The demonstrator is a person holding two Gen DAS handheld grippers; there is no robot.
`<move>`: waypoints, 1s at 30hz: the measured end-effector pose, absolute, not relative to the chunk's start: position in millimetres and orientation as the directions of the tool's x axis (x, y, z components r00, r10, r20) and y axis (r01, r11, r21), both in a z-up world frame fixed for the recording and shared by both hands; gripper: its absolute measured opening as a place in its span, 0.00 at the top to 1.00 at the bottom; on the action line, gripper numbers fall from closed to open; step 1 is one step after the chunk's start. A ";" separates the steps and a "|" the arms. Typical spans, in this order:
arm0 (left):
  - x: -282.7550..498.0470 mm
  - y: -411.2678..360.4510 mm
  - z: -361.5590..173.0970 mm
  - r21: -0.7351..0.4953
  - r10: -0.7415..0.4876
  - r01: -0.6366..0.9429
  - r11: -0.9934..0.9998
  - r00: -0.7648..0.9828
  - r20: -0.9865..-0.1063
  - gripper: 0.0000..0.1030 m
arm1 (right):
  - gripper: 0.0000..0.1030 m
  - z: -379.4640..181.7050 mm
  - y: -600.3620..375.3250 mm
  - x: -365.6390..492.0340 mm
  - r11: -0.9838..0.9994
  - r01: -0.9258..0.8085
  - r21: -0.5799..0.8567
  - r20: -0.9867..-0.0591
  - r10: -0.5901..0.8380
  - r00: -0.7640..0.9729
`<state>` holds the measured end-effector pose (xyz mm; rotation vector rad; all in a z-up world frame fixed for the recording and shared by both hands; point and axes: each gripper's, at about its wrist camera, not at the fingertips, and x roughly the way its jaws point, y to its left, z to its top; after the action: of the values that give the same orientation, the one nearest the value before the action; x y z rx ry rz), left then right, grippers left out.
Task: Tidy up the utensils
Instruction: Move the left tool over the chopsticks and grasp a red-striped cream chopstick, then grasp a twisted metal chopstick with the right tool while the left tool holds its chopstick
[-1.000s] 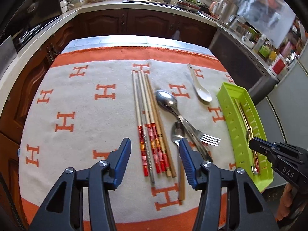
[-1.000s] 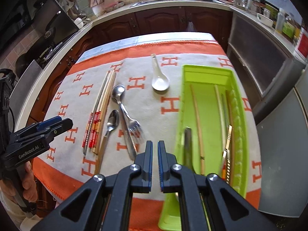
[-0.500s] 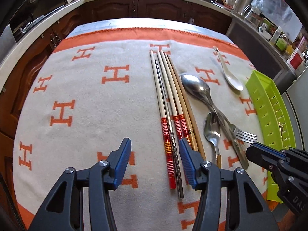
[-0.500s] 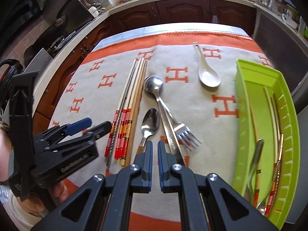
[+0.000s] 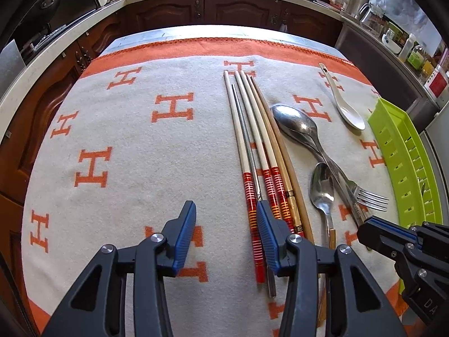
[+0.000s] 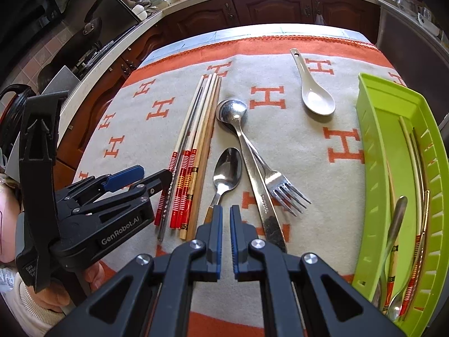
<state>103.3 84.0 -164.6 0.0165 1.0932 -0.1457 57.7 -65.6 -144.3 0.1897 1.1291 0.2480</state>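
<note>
The step in hand looks like picking the next piece from the cloth-covered table (image 5: 118, 129) to carry to the green tray (image 6: 373, 185), which already holds a few chopsticks and a spoon. The left hand-held gripper (image 5: 226, 236) sits at the lower middle of the left wrist view with its jaws closing; nothing is between them yet, and the bundle of chopsticks (image 5: 252, 146) runs up the frame with its red-banded ends just beside and partly under the right-hand finger. Taking a chopstick would call for shifting toward the right of that frame so the pads straddle a stick (the sticks lie touching, so separating one may be fiddly). The right hand-held gripper (image 6: 226, 238) is clenched on nothing, at the lower middle of its own view, pointing at the wooden handle end of the small spoon (image 6: 227, 168); it would need to part its jaws first. The large spoon (image 6: 238, 123), the fork (image 6: 283, 188) and the white soup spoon (image 6: 314, 95) lie further up and right, with the tray along the right edge.
</note>
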 end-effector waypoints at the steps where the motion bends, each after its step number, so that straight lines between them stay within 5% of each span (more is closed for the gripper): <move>1: 103.8 85.0 -164.8 -0.063 -0.113 0.124 0.990 0.449 -0.886 0.58 | 0.95 -144.5 -65.4 57.8 0.956 -0.100 0.275 -0.867 0.291 0.405; 14: 111.7 68.1 -168.6 0.018 -0.046 0.137 0.990 0.451 -0.891 0.59 | 0.95 -143.0 -65.3 56.0 0.959 -0.104 0.264 -0.867 0.283 0.411; 16: 115.5 68.9 -168.7 0.002 -0.060 0.135 0.991 0.456 -0.888 0.63 | 0.95 -142.2 -64.4 55.9 0.959 -0.108 0.261 -0.867 0.282 0.411; 19: 117.8 69.5 -168.4 -0.016 -0.080 0.139 0.990 0.470 -0.879 0.93 | 0.95 -140.4 -62.2 55.4 0.960 -0.115 0.256 -0.867 0.281 0.413; 30: 108.9 119.1 -163.6 -0.162 -0.154 0.028 0.986 0.489 -0.859 0.97 | 0.95 -135.7 -42.6 66.3 0.950 -0.161 0.268 -0.855 0.312 0.414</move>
<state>108.9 119.1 -163.6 -0.1320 1.0551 -0.1112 66.4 -42.6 -135.7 0.1521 1.1051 0.2986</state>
